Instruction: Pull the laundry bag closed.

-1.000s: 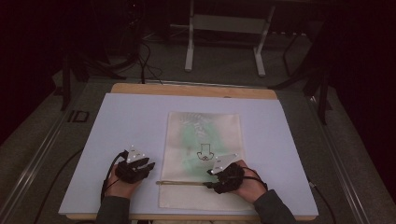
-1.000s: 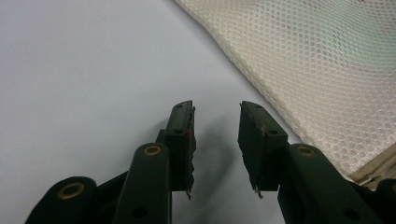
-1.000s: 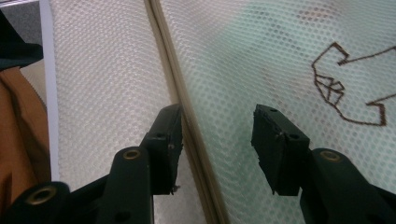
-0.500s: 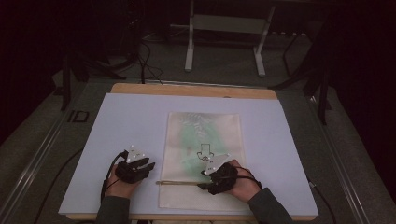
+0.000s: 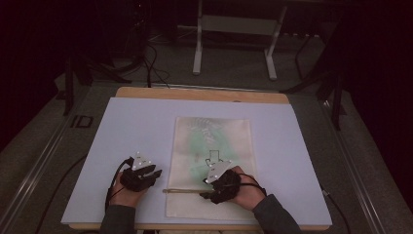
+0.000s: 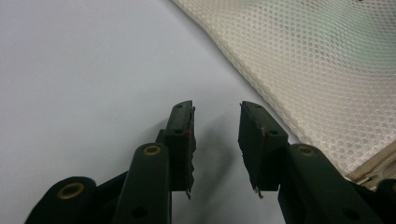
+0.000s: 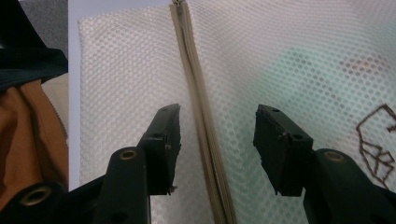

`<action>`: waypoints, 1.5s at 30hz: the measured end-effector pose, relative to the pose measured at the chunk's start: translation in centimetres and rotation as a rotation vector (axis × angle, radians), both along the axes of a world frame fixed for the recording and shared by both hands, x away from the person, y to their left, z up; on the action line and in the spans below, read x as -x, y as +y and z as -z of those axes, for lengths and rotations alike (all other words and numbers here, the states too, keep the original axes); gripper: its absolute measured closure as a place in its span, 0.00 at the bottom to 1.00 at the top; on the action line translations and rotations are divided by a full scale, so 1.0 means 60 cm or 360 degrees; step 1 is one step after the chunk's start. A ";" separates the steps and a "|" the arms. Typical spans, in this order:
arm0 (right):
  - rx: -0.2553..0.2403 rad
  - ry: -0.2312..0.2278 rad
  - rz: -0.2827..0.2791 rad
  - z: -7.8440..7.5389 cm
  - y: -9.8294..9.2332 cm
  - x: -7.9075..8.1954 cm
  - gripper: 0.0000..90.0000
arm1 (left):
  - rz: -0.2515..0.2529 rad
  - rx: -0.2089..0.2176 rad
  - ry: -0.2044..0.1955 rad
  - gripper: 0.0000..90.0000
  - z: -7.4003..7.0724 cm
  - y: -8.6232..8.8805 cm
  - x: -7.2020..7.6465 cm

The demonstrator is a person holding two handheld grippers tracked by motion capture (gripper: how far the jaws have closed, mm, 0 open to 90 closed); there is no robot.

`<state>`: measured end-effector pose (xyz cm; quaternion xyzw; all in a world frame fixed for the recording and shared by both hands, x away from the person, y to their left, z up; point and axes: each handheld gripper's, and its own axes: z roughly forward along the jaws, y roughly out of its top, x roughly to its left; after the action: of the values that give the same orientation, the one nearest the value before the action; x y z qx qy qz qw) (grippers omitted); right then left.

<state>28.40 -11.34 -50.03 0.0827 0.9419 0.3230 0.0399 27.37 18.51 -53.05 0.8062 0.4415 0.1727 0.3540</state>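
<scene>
A white mesh bag lies flat on the pale board, something green showing through it. Its beige zipper runs along the near end. My right gripper rests over that zipper, and its jaws have just been opening. In the right gripper view the right gripper is open, with the zipper running between the jaws untouched on the mesh bag. My left gripper sits on the board left of the bag. In the left gripper view the left gripper is open and holds nothing, with the mesh bag off to its right.
A brown line drawing is printed on the bag. The board lies on a wooden table. Behind it a metal stand and cables sit on the dark floor. A sleeve shows at the left edge of the right gripper view.
My right hand has slid left along the zipper, toward the left hand. The left hand has stayed put.
</scene>
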 end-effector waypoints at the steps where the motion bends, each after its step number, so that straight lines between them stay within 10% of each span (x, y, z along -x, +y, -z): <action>1: -0.0003 -0.0003 -0.0006 0.000 0.003 0.000 0.57 | 0.0001 0.0000 0.0000 0.72 0.000 0.000 0.000; 45: -0.0028 -0.0011 -0.0189 -0.012 0.104 0.013 0.57 | 0.0007 0.0005 0.0005 0.72 0.000 0.000 0.000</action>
<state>27.63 -5.11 -49.30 0.0260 0.9421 0.3334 0.0232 27.39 18.53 -53.05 0.8070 0.4405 0.1698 0.3548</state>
